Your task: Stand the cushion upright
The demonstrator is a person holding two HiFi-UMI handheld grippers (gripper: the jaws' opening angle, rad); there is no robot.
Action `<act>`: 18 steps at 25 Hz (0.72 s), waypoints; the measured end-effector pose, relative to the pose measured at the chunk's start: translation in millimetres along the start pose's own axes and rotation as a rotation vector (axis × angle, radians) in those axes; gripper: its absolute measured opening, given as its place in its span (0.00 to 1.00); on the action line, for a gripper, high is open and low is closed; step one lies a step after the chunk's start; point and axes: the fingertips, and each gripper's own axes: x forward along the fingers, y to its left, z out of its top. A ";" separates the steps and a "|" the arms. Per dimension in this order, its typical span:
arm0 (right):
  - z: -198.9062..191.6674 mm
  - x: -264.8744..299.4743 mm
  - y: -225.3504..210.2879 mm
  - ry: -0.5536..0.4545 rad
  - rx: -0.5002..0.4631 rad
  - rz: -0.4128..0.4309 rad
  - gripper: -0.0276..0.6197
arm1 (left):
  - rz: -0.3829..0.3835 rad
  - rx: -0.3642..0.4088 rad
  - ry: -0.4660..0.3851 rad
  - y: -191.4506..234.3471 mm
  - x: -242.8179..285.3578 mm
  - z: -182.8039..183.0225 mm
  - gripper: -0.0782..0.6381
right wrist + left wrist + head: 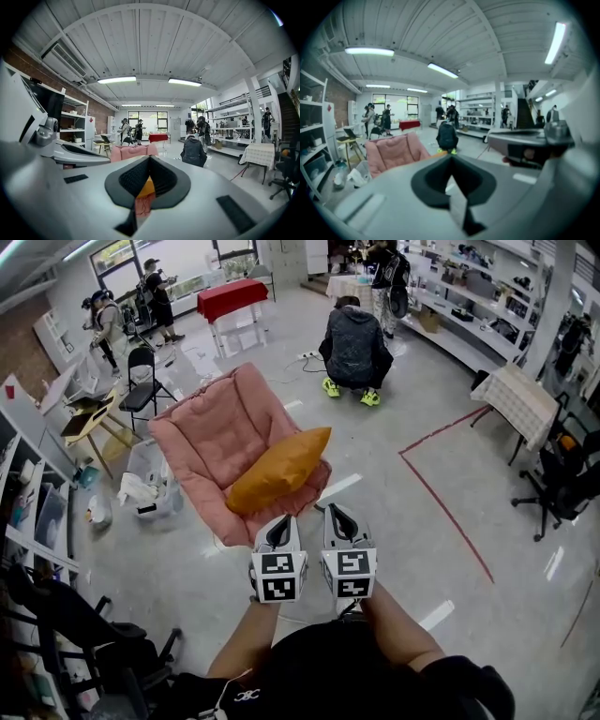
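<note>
Nearest, the left gripper (pixel 281 521) and the right gripper (pixel 336 514) are held side by side, each pair of jaws brought together on nothing. Just beyond them, at about 12 o'clock, the orange cushion (pixel 278 470) is seen lying flat and slanted across the seat of the pink chair (pixel 211 432), its far end toward 1 o'clock. Nothing is touched, so the approach is judged to be the step in hand. Next, the jaws would need to be opened, an edge of the cushion taken, and the cushion tipped up against the chair back. Farther off, a crouching person (pixel 354 348) is seen on the floor.
</note>
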 end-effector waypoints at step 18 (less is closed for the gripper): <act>11.8 71.1 -72.2 -0.001 -0.005 0.083 0.04 | 0.065 0.001 0.003 -13.9 98.9 43.1 0.10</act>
